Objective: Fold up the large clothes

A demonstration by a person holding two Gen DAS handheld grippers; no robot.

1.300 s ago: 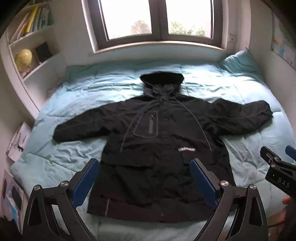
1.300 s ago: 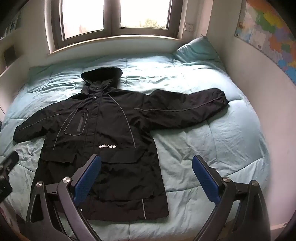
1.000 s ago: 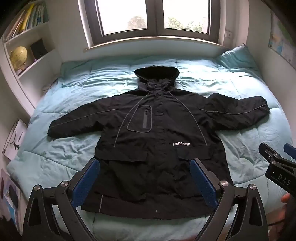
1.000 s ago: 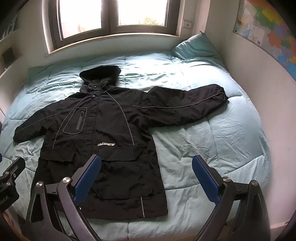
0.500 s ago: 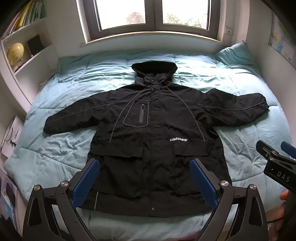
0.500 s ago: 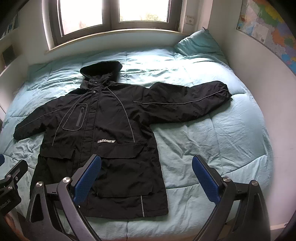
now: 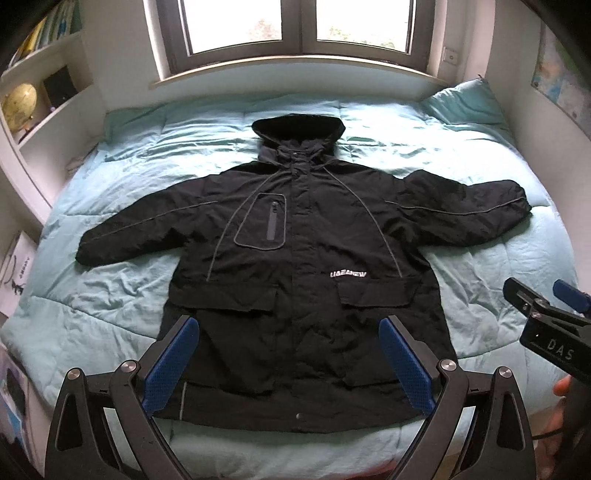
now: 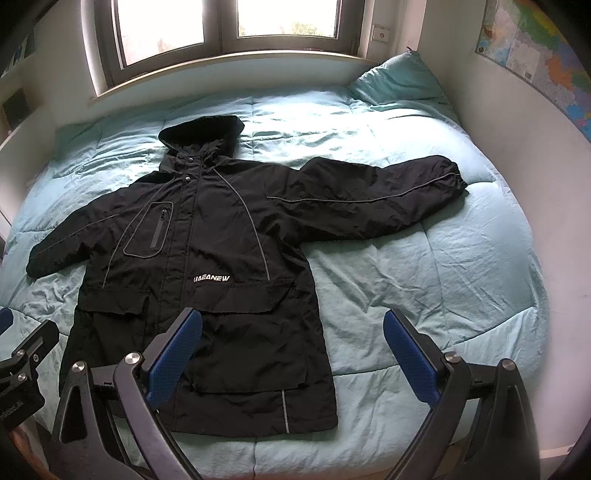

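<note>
A: Layout, left to right off the jacket?
B: Saw shelves (image 7: 44,110) far left of jacket (image 7: 295,266), yellow globe (image 7: 20,101) on one. Left sleeve (image 7: 147,229) spread flat toward that side, cuff short of quilt edge.
A: Jacket itself?
B: Black, hooded, lay face up and unfolded mid-bed on teal quilt (image 7: 110,288). Zipped shut, hood (image 7: 299,131) toward window (image 7: 291,26), hem toward bed's near edge. Chest pocket (image 7: 264,219) left of zip, white logo (image 7: 347,274) right of it.
A: Right of jacket?
B: Right sleeve (image 8: 376,199) stretched out flat, cuff near teal pillow (image 8: 402,79) in far right corner. Map (image 8: 543,55) on wall beyond.
A: Grippers?
B: Left gripper (image 7: 288,363) hung above hem, jaws spread wide, nothing between blue pads (image 7: 171,360), no contact with fabric. Right gripper (image 8: 291,360) hung over jacket's right lower edge and bare quilt beside it, jaws equally wide, empty. Each showed at frame edge in other's view: right gripper (image 7: 543,317), left gripper (image 8: 22,365). Fingertip (image 7: 561,387) glimpsed under right gripper, rest of hand hidden.
</note>
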